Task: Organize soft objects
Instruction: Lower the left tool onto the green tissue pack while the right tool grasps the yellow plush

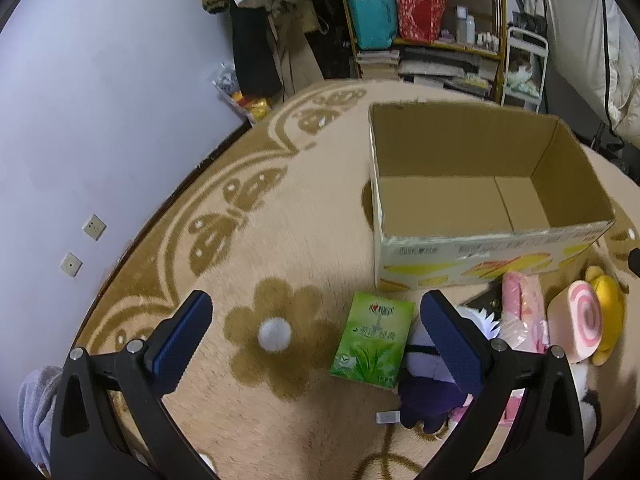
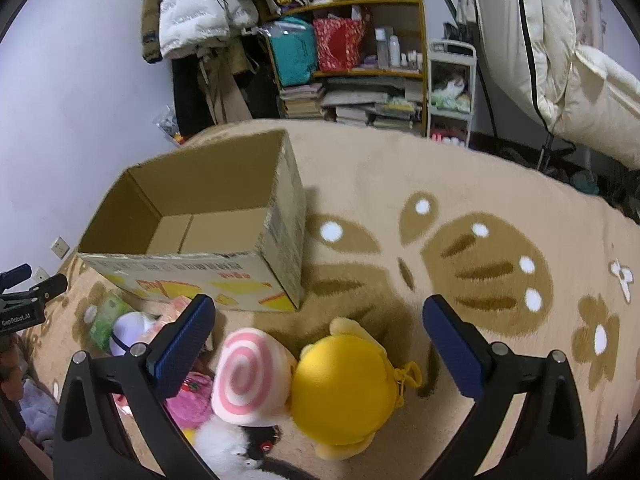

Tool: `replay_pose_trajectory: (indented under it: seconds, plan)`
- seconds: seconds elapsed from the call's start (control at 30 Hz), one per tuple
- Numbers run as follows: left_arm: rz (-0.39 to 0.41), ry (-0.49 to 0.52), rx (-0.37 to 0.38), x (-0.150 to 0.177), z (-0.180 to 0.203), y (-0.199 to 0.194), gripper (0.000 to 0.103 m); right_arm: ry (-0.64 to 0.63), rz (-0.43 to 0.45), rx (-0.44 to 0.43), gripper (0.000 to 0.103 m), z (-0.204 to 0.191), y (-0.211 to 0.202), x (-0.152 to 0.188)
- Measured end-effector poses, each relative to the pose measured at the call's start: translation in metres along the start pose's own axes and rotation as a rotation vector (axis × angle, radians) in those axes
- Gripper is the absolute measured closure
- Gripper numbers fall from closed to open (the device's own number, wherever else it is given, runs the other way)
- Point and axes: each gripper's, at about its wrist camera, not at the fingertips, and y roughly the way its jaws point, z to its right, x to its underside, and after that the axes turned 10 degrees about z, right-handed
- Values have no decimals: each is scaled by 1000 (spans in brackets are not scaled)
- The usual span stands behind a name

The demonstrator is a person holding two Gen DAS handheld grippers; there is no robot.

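An open cardboard box (image 1: 472, 240) (image 2: 192, 272) stands on the beige rug, nothing in it. In front of it lies a heap of soft things: a green tissue pack (image 1: 372, 342) (image 2: 105, 320), a purple and white plush doll (image 1: 424, 392) (image 2: 130, 330), a pink packet (image 1: 520, 304), a pink swirl roll plush (image 1: 584, 324) (image 2: 248, 376) and a yellow plush (image 1: 610, 300) (image 2: 344, 388). My left gripper (image 1: 316, 336) hangs open above the rug, just left of the tissue pack. My right gripper (image 2: 318, 336) is open above the swirl roll and yellow plush. Both hold nothing.
A purple wall with sockets (image 1: 94, 226) runs along the left. Shelves (image 2: 352, 52) with bags and books, hanging coats (image 2: 192, 12) and a white cart (image 2: 450, 92) stand at the back. White bedding (image 2: 580, 80) is at the right. Open patterned rug (image 2: 480, 248) lies right of the box.
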Motion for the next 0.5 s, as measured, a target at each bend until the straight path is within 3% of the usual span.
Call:
replay_pose_trajectory:
  seconds: [0.5]
  plan:
    - [-116, 22, -3, 15, 11, 34, 0, 92, -145, 11, 1, 23, 23, 14]
